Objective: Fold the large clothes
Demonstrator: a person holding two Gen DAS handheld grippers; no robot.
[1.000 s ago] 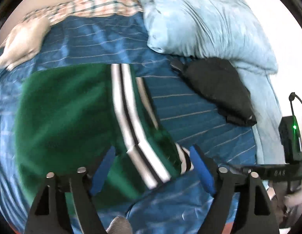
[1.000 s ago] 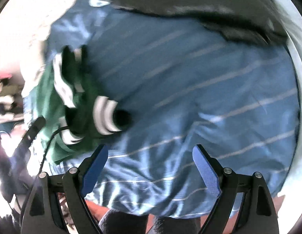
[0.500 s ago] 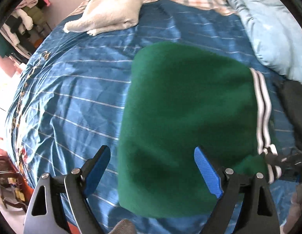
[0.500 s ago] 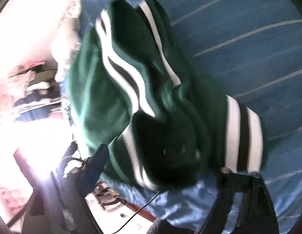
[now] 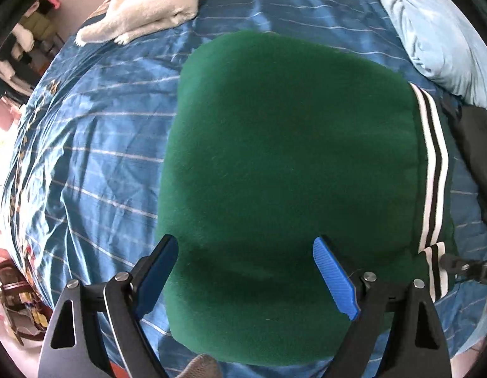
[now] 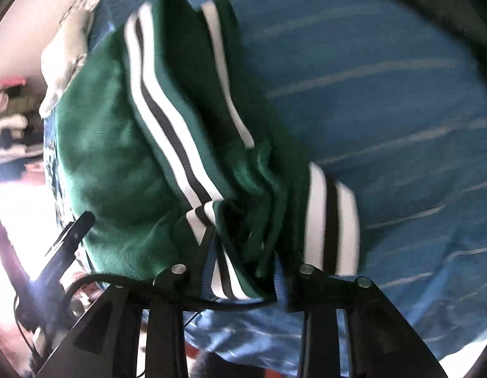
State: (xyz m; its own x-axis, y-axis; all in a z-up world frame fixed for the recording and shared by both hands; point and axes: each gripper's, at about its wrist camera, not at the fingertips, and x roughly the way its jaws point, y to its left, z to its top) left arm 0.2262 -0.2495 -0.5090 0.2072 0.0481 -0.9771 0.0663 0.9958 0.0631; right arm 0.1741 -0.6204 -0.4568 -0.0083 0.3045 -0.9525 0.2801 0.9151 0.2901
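Bed mostly, covered in a blue satin bedsheet with thin white stripes (image 5: 95, 145), and lying flat on it, filling the middle of the left wrist view, a folded dark green fleece garment with black-and-white striped trim (image 5: 284, 157). Left edge and top edge of the fold rounded and tidy, striped band running down the right edge. Plenty of bare sheet to the left of it, all the way out to the mattress edge. Tighter on the right: black cloth item (image 5: 476, 145) just beside the striped band, pale blue quilted duvet (image 5: 432, 31) bunched up at the top right. Cream fluffy blanket (image 5: 149, 9) well apart at the top left.

Left gripper (image 5: 246, 267) hovering above the near end of the green fleece, blue pads spread wide, nothing pinched.

Right wrist view blurry but showing what the other one hides: the bunched, layered corner with the striped cuff, and the right gripper (image 6: 243, 271) closing in on those folds, fabric clamped between the pads. Only a sliver of that gripper poking in at the right edge of the left view. Open sheet to the right of the corner.
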